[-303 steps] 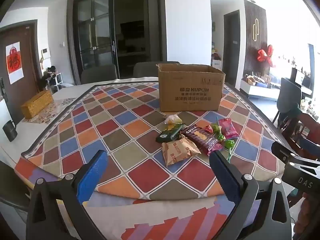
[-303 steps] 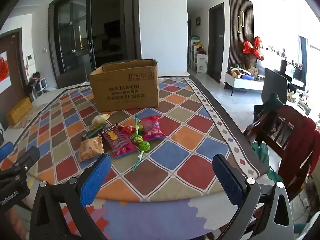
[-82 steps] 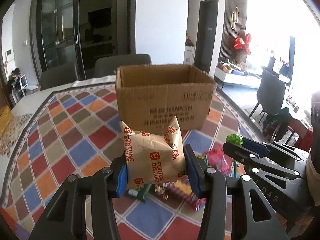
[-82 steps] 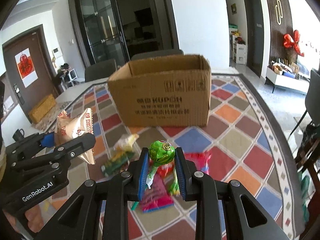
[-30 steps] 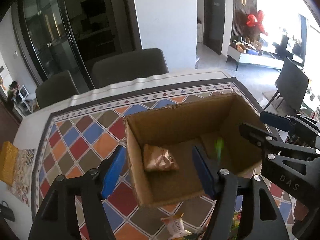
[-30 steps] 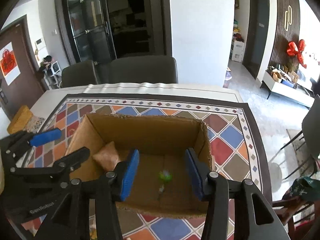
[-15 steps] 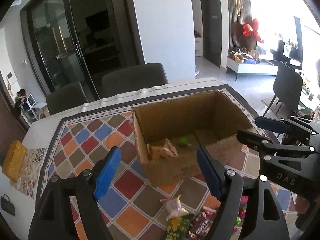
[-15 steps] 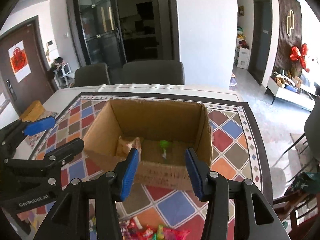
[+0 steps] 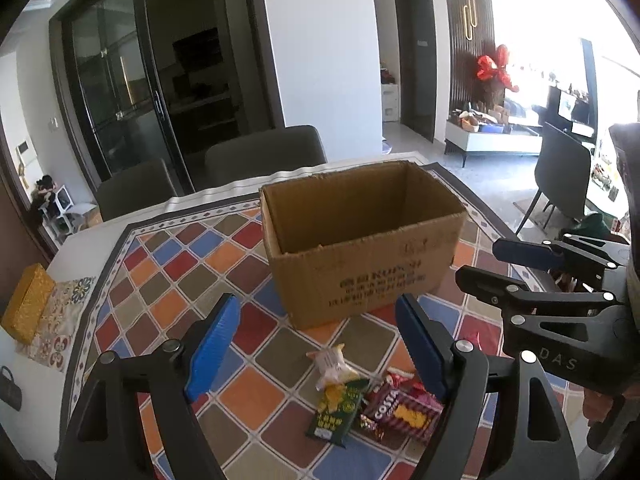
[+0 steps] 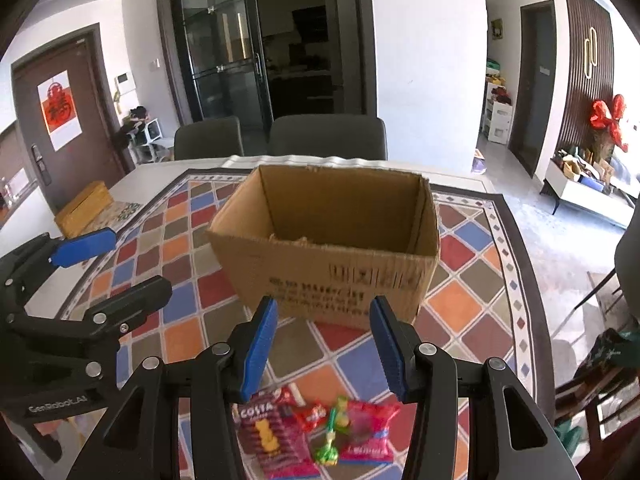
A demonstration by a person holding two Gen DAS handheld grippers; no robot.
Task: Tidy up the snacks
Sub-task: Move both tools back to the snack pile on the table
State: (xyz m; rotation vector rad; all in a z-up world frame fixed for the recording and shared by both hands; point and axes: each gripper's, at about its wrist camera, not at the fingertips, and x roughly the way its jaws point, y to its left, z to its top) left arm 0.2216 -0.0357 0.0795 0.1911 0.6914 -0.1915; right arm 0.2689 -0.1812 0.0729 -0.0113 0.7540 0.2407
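An open cardboard box (image 9: 360, 240) (image 10: 328, 240) stands on the checkered tablecloth. My left gripper (image 9: 320, 344) is open and empty, held above the snacks in front of the box. My right gripper (image 10: 324, 340) is open and empty too; it shows at the right of the left wrist view (image 9: 540, 276). On the cloth lie a small pale packet (image 9: 332, 364), a green packet (image 9: 340, 404), a maroon Costa packet (image 9: 400, 408) (image 10: 268, 428), a green lollipop (image 10: 330, 436) and a pink packet (image 10: 368, 428). Most of the box's inside is hidden.
Two grey chairs (image 10: 324, 136) stand behind the table. A yellow box (image 9: 26, 304) lies on a patterned mat at the table's left edge. The table's right edge (image 10: 532, 280) drops to the floor, with a dark chair (image 9: 560, 184) beyond.
Both grippers have pulled back and lowered from above the box to the snack pile. The biscuit pack and a lollipop dropped earlier stay in the box, now below the rim.
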